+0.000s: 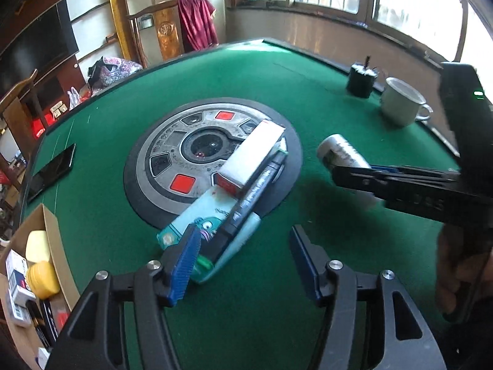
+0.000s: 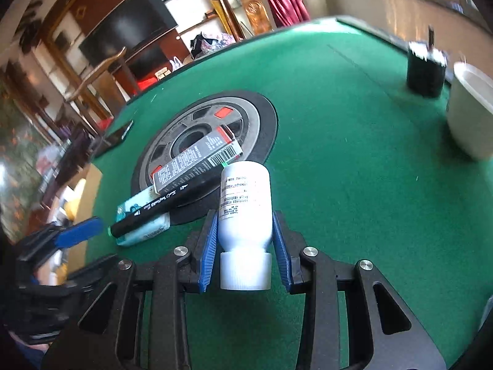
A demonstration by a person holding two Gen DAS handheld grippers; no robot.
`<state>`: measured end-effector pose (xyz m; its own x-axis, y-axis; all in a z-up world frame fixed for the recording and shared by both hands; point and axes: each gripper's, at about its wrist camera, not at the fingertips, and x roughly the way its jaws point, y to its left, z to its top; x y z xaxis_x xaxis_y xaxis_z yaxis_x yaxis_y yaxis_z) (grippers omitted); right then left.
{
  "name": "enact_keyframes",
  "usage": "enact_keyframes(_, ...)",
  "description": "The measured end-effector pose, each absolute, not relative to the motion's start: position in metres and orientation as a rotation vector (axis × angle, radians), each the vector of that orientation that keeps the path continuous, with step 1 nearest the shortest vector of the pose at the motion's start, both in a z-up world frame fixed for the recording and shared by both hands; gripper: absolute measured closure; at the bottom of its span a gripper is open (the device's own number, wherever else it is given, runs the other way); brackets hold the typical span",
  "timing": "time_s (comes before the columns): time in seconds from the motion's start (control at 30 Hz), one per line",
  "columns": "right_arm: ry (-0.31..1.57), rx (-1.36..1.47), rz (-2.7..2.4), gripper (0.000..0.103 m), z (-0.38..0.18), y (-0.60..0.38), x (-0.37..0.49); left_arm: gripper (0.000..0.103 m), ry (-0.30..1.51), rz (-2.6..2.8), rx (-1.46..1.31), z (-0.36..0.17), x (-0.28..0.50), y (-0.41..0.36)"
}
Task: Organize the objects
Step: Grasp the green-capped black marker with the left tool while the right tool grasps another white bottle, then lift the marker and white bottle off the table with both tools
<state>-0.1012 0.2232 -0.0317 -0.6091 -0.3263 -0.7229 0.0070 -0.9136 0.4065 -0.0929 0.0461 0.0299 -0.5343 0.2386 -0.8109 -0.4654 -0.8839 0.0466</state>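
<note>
On the green felt table (image 1: 308, 98) a grey-white carton with a red end (image 1: 252, 154) lies across a black marker (image 1: 255, 185). Both rest on a teal box (image 1: 209, 209). My left gripper (image 1: 245, 262) hovers open just in front of this pile. Its left pad overlaps the teal box's near corner in the picture, and nothing is pressed between the pads. My right gripper (image 2: 246, 246) is shut on a white plastic bottle (image 2: 246, 203), cap toward the camera, held just right of the pile. The same bottle (image 1: 342, 149) shows in the left wrist view.
An open cardboard box (image 1: 52, 240) holding several small items stands off the table's near-left edge. A black phone (image 1: 52, 172) lies at the left. The pile sits on a round grey dial (image 1: 166, 141). A white mug (image 1: 400, 101) and a black cup (image 1: 362, 80) stand far right.
</note>
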Motion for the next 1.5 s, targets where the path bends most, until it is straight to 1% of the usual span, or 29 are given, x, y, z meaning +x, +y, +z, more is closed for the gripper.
enact_keyframes(0.1, -0.572, 1.275, -2.609, 0.07, -0.032, 0.226, -0.1, 0.044, 0.374, 2.413, -1.288, 0.019, -0.107, 0.051)
enact_keyframes(0.13, -0.582, 1.271, -2.607, 0.07, -0.031, 0.227, -0.099, 0.046, 0.359, 2.397, -1.31, 0.016, -0.108, 0.052)
enact_keyframes(0.2, -0.595, 1.264, -2.609, 0.07, -0.03, 0.228, -0.098, 0.053, 0.335, 2.364, -1.297, 0.015, -0.101, 0.057)
enact_keyframes(0.23, -0.604, 1.262, -2.609, 0.07, -0.03, 0.228, -0.098, 0.06, 0.334, 2.331, -1.284, 0.016, -0.094, 0.062)
enact_keyframes(0.27, -0.623, 1.259, -2.608, 0.07, -0.03, 0.23, -0.097, 0.064, 0.33, 2.297, -1.266, 0.018, -0.086, 0.068)
enact_keyframes(0.33, -0.635, 1.255, -2.614, 0.07, -0.028, 0.232, -0.097, 0.066, 0.321, 2.274, -1.236, 0.022, -0.078, 0.076)
enact_keyframes(0.43, -0.646, 1.257, -2.629, 0.07, -0.028, 0.235, -0.097, 0.066, 0.292, 2.313, -1.257, 0.025, -0.084, 0.08)
enact_keyframes(0.57, -0.67, 1.277, -2.637, 0.07, -0.03, 0.239, -0.098, 0.065, 0.218, 2.305, -1.352, 0.018, -0.1, 0.083)
enact_keyframes(0.73, -0.67, 1.271, -2.658, 0.07, -0.028, 0.24, -0.099, 0.065, 0.238, 2.296, -1.342, 0.012, -0.101, 0.1)
enact_keyframes(0.9, -0.689, 1.274, -2.673, 0.069, -0.028, 0.245, -0.1, 0.066, 0.314, 2.312, -1.332, 0.002, -0.1, 0.119)
enact_keyframes(0.93, -0.691, 1.274, -2.674, 0.069, -0.029, 0.245, -0.101, 0.068, 0.32, 2.336, -1.311, 0.001, -0.099, 0.119)
enact_keyframes(1.0, -0.692, 1.273, -2.674, 0.069, -0.028, 0.245, -0.101, 0.089, 0.306, 2.358, -1.3, 0.001, -0.098, 0.117)
enact_keyframes(1.03, -0.69, 1.273, -2.675, 0.069, -0.029, 0.245, -0.101, 0.09, 0.288, 2.366, -1.307, 0.001, -0.098, 0.114)
enact_keyframes(1.2, -0.68, 1.269, -2.668, 0.069, -0.029, 0.244, -0.1, 0.09, 0.18, 2.418, -1.301, 0.0, -0.086, 0.086)
enact_keyframes(1.37, -0.664, 1.256, -2.641, 0.07, -0.028, 0.237, -0.1, 0.09, 0.01, 2.453, -1.253, 0.012, -0.077, 0.047)
enact_keyframes(1.5, -0.622, 1.238, -2.611, 0.07, -0.028, 0.224, -0.097, 0.09, -0.031, 2.497, -1.194, 0.02, -0.072, 0.033)
